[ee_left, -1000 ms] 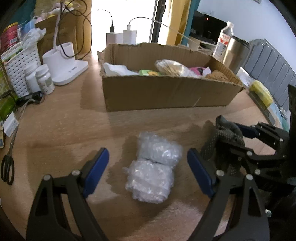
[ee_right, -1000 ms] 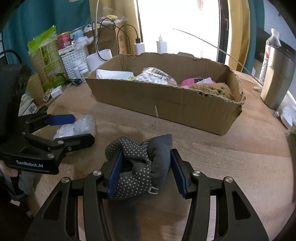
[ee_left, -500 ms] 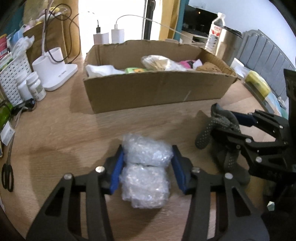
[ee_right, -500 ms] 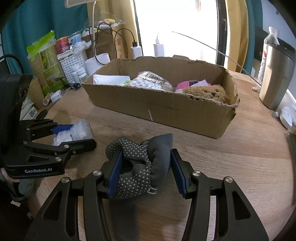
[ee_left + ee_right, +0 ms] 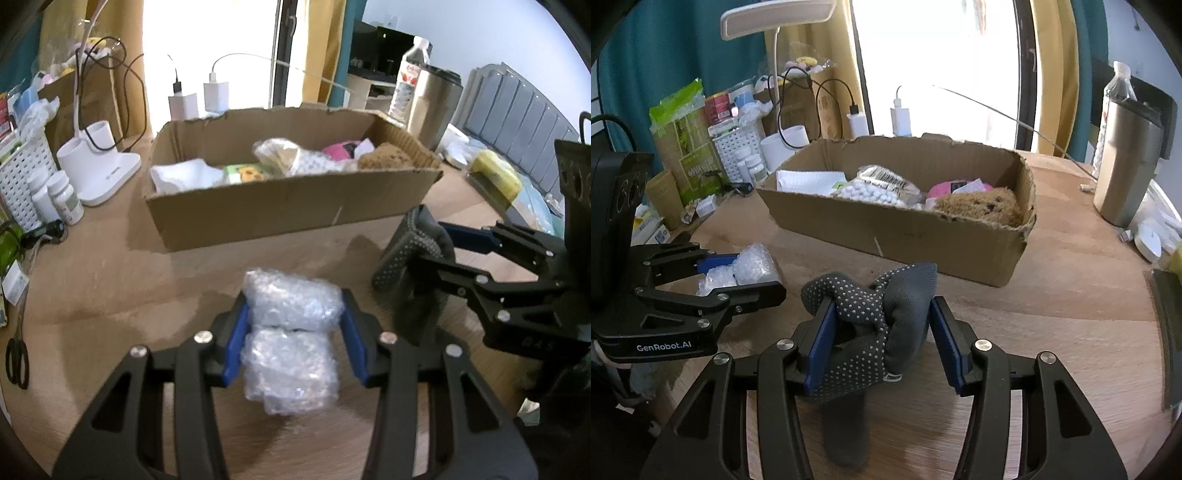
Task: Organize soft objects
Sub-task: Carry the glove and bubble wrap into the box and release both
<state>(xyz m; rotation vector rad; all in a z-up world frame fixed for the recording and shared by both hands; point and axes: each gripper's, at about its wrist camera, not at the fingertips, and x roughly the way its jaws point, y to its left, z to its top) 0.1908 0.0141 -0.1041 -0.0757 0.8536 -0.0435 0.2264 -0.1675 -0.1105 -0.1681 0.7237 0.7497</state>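
Note:
My left gripper (image 5: 293, 332) is shut on a clear bubble wrap bundle (image 5: 291, 343) and holds it above the wooden table (image 5: 110, 288). The bundle also shows in the right wrist view (image 5: 742, 267). My right gripper (image 5: 882, 332) is shut on a grey dotted glove (image 5: 871, 325), lifted off the table; the glove shows in the left wrist view (image 5: 410, 251) too. An open cardboard box (image 5: 886, 232) stands ahead of both grippers. It holds a white cloth (image 5: 809, 181), a bag of white balls (image 5: 879, 188), a pink item (image 5: 945, 188) and a brown sponge (image 5: 979, 206).
A steel tumbler (image 5: 1123, 166) and a water bottle (image 5: 1115, 88) stand at the right. A white lamp base (image 5: 99, 162), pill bottles (image 5: 62, 199), a white basket (image 5: 18, 177) and scissors (image 5: 16, 358) lie at the left. Chargers (image 5: 216, 96) stand behind the box.
My left gripper closed on the bubble wrap bundle and lifted it off the table. My right gripper rose with the glove, and both came closer to the box.

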